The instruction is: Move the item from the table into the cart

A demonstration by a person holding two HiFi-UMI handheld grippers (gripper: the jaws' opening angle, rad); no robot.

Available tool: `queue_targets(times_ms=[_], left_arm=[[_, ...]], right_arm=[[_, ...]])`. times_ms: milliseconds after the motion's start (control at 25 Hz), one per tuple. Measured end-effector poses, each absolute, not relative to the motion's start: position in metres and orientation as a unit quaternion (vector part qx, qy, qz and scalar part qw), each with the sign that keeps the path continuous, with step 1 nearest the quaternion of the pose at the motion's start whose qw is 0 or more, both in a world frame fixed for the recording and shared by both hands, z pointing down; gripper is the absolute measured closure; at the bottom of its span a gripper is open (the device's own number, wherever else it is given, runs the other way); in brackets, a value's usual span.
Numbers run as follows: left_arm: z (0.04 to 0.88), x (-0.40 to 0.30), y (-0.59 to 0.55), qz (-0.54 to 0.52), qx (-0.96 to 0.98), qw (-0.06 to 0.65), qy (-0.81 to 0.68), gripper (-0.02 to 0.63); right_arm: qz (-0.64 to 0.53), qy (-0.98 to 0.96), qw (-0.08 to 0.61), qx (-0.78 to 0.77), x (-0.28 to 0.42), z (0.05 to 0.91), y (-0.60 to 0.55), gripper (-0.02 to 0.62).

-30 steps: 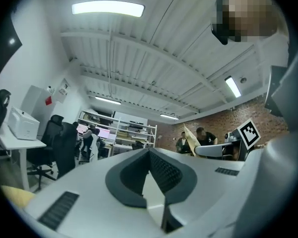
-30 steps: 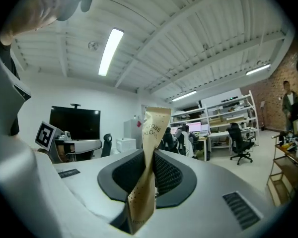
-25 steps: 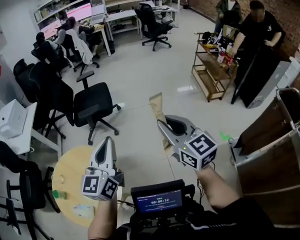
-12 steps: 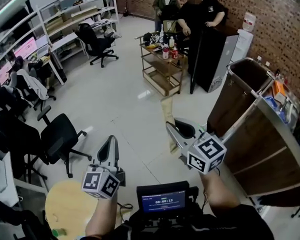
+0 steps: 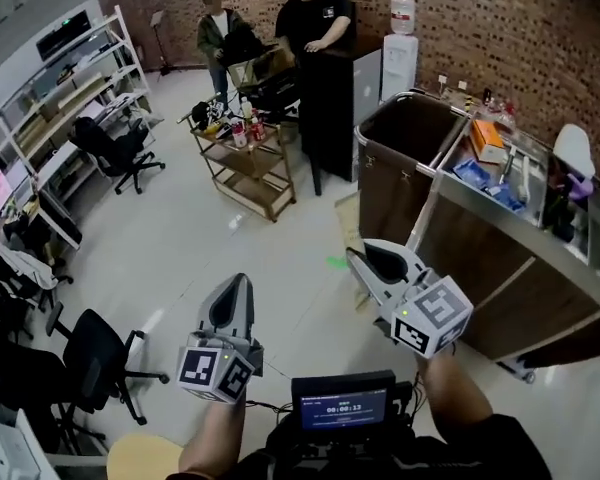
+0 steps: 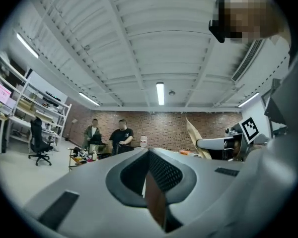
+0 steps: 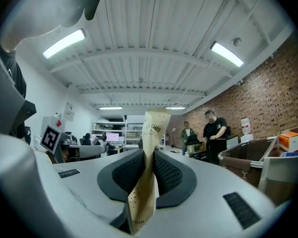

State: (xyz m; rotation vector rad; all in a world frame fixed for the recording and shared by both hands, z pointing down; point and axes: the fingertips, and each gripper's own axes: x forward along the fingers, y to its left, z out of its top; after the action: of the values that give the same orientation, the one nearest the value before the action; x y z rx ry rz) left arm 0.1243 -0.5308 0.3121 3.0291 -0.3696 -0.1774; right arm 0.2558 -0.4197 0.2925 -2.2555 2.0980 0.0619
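My right gripper (image 5: 353,255) is shut on a tall brown paper packet (image 5: 347,218), which stands up from the jaws over the floor. In the right gripper view the printed packet (image 7: 150,133) is pinched between the two dark pads (image 7: 170,174) of that gripper (image 7: 148,155). The cart (image 5: 388,190), a deep brown bin with a metal rim, stands just beyond and right of the packet, and also shows as cart (image 7: 243,162). My left gripper (image 5: 238,281) points level over the floor, shut and empty; its jaws meet in the left gripper view (image 6: 149,151).
A wooden trolley (image 5: 242,158) loaded with bottles stands far left of the cart. Two people (image 5: 315,38) stand behind it by a water dispenser (image 5: 400,48). A shelf unit with packages (image 5: 500,183) runs along the right. An office chair (image 5: 95,353) and the round table's edge (image 5: 140,460) lie at lower left.
The view has swung from the desks and round table round to the brick wall and cart. Both grippers travelled along together, the right one keeping hold of the packet.
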Motion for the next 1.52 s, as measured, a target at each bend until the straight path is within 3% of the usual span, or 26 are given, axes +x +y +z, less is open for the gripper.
queue_targets(times_ms=[240,400,600,1160,1520], left_arm=[[0.326,0.248,-0.497,-0.05,0.997,0.051,-0.004,0.604],[0.32,0.308,-0.467,-0.065,0.995,0.02,0.067,0.604],[0.316,0.379,-0.393,-0.054,0.978,0.043,0.197,0.604],[0.285,0.523,-0.069,-0.063,0.911,0.068,0.401,0.604],[0.238,0.61,0.046,-0.08,0.867,0.054,0.489,0.604]], right_arm=[[0.017,0.613,0.046,-0.788,0.345,0.306,-0.372,0.552],[0.01,0.561,0.059,-0.826,0.392,0.308,-0.342,0.552],[0.015,0.479,0.061,-0.875,0.442,0.306,-0.266,0.552],[0.024,0.285,0.035,-0.958,0.541,0.281,0.081,0.552],[-0.007,0.228,0.067,-0.971,0.632,0.247,0.191,0.552]])
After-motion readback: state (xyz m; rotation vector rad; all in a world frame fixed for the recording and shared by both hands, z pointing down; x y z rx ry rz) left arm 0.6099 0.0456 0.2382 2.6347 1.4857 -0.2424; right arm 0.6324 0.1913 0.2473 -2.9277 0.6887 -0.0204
